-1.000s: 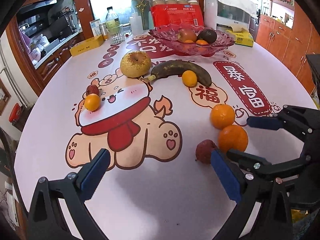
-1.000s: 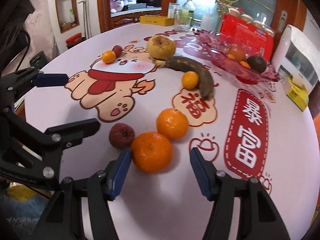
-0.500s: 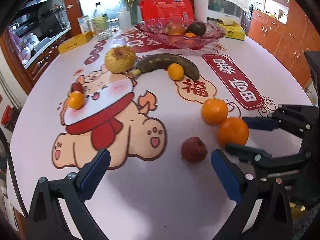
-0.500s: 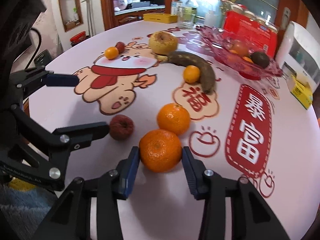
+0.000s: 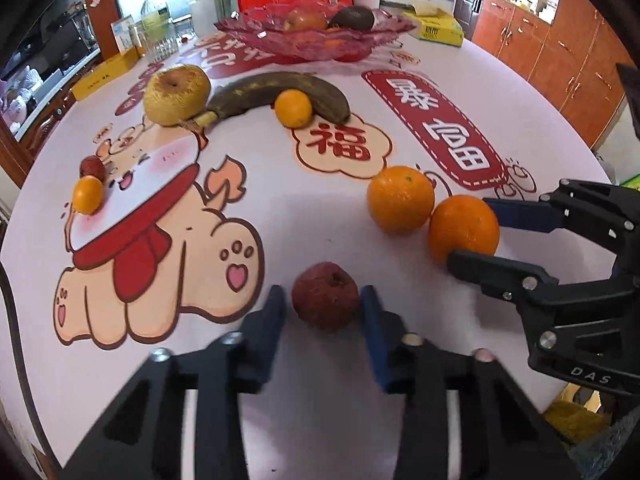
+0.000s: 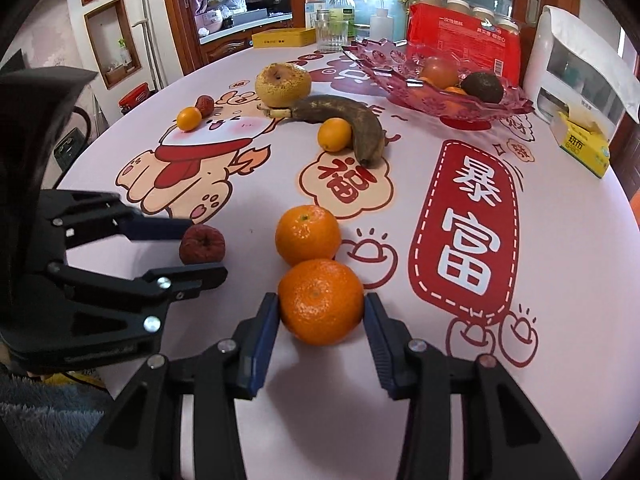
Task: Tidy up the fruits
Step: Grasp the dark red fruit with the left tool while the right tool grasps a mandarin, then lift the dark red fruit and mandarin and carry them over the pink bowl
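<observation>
A wrinkled dark red fruit point(image 5: 325, 296) rests on the printed tablecloth, and my left gripper point(image 5: 322, 300) is shut on it, a blue pad on either side. In the right wrist view my right gripper point(image 6: 322, 304) is shut on a large orange point(image 6: 321, 300), its pads pressed against the peel. A second orange point(image 6: 308, 234) touches the held one from behind. The two grippers stand side by side, the left gripper point(image 6: 206, 248) to the left of the right. Far back stands the red glass fruit bowl point(image 5: 248, 32) with a few fruits in it.
A yellow pear point(image 5: 176, 94), a blackened banana point(image 5: 280, 88) and a small orange point(image 5: 293, 108) lie mid-table. Another small orange point(image 5: 87, 194) and a red fruit point(image 5: 92, 166) sit at the left. Bottles, a red pack, yellow boxes and a white appliance line the far edge.
My left gripper came down over the dark red fruit and closed from wide open onto it. My right gripper narrowed around the large orange until its pads met the peel.
</observation>
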`<state>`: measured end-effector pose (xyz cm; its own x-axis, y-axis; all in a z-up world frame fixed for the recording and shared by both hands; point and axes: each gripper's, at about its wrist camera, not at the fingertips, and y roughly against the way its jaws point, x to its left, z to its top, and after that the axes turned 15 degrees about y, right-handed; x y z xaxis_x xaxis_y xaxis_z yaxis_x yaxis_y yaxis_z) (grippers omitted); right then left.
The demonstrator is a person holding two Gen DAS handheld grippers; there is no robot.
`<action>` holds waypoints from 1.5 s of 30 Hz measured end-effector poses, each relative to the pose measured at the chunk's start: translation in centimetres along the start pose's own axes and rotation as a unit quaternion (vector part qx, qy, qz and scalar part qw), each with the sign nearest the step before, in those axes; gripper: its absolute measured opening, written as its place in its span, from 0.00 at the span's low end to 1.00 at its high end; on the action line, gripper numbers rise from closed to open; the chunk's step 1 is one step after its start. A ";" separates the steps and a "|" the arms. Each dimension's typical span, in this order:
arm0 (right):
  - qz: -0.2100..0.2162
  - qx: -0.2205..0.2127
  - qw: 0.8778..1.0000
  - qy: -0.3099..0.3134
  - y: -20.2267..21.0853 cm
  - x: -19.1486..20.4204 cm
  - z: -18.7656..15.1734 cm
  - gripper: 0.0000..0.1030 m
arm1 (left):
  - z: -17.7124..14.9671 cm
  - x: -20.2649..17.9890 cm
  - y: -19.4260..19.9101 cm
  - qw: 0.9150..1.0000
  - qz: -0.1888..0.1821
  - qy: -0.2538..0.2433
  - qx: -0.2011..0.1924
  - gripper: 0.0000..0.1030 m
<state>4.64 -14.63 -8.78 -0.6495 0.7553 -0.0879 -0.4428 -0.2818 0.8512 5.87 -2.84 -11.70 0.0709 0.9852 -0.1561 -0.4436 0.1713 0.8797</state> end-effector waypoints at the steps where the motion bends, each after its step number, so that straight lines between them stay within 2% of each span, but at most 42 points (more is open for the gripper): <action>1: 0.000 -0.001 1.000 0.000 0.1 0.0 0.0 0.42 | 0.0 0.0 0.0 1.000 -0.001 -0.002 -0.001 0.29; 7: -0.001 -0.009 1.000 -0.001 0.6 -0.1 -0.1 0.42 | 0.0 0.2 0.4 1.000 -0.013 0.007 -0.003 0.28; 11: -0.004 -0.017 1.000 -0.001 1.4 -0.2 0.1 0.42 | 0.5 0.4 1.7 1.000 -0.016 0.011 -0.021 0.28; 19: -0.024 -0.053 0.998 0.004 4.7 -1.4 2.5 0.42 | 4.4 0.7 6.9 0.996 -0.038 0.019 -0.076 0.28; 25: -0.035 -0.086 0.996 0.000 8.4 -4.0 6.3 0.42 | 9.4 -0.2 12.2 0.990 -0.033 -0.001 -0.134 0.28; 29: -0.040 -0.112 0.993 -0.018 11.2 -6.8 9.4 0.42 | 13.7 -0.9 14.9 0.988 -0.039 -0.006 -0.151 0.28; 35: -0.077 -0.141 0.986 -0.037 14.7 -11.8 15.3 0.42 | 21.4 -2.4 17.7 0.983 -0.009 -0.012 -0.181 0.28; 40: -0.100 -0.157 0.980 -0.068 15.4 -16.0 20.0 0.42 | 27.6 -3.4 17.0 0.983 -0.001 -0.002 -0.181 0.28; 45: -0.112 -0.136 0.980 -0.089 11.3 -19.0 22.7 0.42 | 31.0 -3.6 12.5 0.987 0.000 0.018 -0.162 0.28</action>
<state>25.98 -18.73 14.24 -0.4096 0.9008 -0.1443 -0.7262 -0.2262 0.6492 27.81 -4.04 13.78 0.0410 0.9834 -0.1767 -0.7069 0.1535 0.6904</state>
